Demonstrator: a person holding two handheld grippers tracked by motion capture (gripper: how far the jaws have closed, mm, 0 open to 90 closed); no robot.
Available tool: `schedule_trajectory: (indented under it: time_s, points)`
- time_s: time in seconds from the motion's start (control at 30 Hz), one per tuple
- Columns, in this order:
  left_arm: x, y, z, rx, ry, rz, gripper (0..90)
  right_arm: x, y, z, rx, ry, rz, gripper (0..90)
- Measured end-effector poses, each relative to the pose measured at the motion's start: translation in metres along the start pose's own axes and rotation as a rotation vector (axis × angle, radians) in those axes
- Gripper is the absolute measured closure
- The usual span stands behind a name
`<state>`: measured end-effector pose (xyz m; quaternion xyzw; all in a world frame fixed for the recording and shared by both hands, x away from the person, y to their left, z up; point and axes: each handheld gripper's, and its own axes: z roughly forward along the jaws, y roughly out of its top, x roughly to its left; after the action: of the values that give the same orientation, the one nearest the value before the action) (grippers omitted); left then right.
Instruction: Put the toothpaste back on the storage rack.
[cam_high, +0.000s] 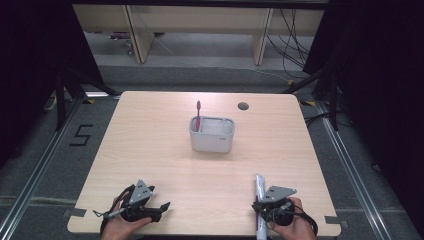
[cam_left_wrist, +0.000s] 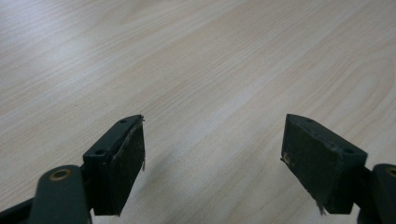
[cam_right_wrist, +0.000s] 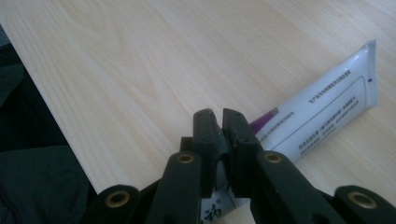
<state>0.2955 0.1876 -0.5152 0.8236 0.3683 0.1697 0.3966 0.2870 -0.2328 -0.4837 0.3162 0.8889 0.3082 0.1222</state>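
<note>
Black jaws of the right gripper (cam_right_wrist: 218, 122) stand nearly together, pinched on a white toothpaste tube (cam_right_wrist: 322, 109) near its cap end, so that the flat crimped tail sticks out free beyond them. From the high view, that gripper (cam_high: 258, 204) and its tube (cam_high: 260, 192) sit at the table's near edge, to the right of and well nearer the person than the grey holder (cam_high: 212, 134) that stands mid-table; the tube lies along the line toward the holder, tail leading. The grip so close to one end looks chosen to leave most of the length clear, which would let the tube be tipped upright and lowered into an open compartment. A pink toothbrush (cam_high: 198, 115) already stands in the holder's left compartment, leaning on its rim, so the wider right one seems the likely place for the tube. Well to the left of the holder and just as near the person, the left gripper (cam_high: 164, 205) rests low over the table (cam_left_wrist: 196, 56) with its jaws spread wide and nothing between its pads (cam_left_wrist: 130, 163); it appears parked out of the way, ready to steady the holder if needed.
</note>
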Motion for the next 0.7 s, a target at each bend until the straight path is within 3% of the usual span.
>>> schedule_trajectory:
  time_s: [0.2, 0.27, 0.33, 0.57, 0.63, 0.7]
  points:
    - [-0.001, 0.000, 0.001, -0.008, -0.002, -0.011, 21.2, -0.007, -0.005, -0.004, -0.002, -0.016, 0.021, 84.4]
    - [-0.001, 0.000, 0.002, -0.015, -0.003, -0.014, 21.2, -0.010, -0.005, -0.005, 0.008, -0.006, 0.007, 84.4]
    - [0.000, 0.000, 0.000, 0.009, 0.003, 0.004, 21.2, -0.015, -0.007, -0.007, 0.010, -0.022, 0.021, 84.4]
    - [0.000, 0.000, 0.000, 0.008, 0.001, 0.002, 21.3, -0.025, -0.010, -0.009, 0.017, -0.036, 0.031, 84.4]
    - [-0.001, 0.000, 0.002, -0.007, -0.004, -0.013, 21.3, -0.026, -0.010, -0.011, 0.027, -0.035, 0.054, 84.5]
    - [0.000, 0.000, 0.000, 0.009, 0.002, 0.004, 21.2, -0.032, -0.012, -0.010, -0.001, -0.036, 0.035, 84.5]
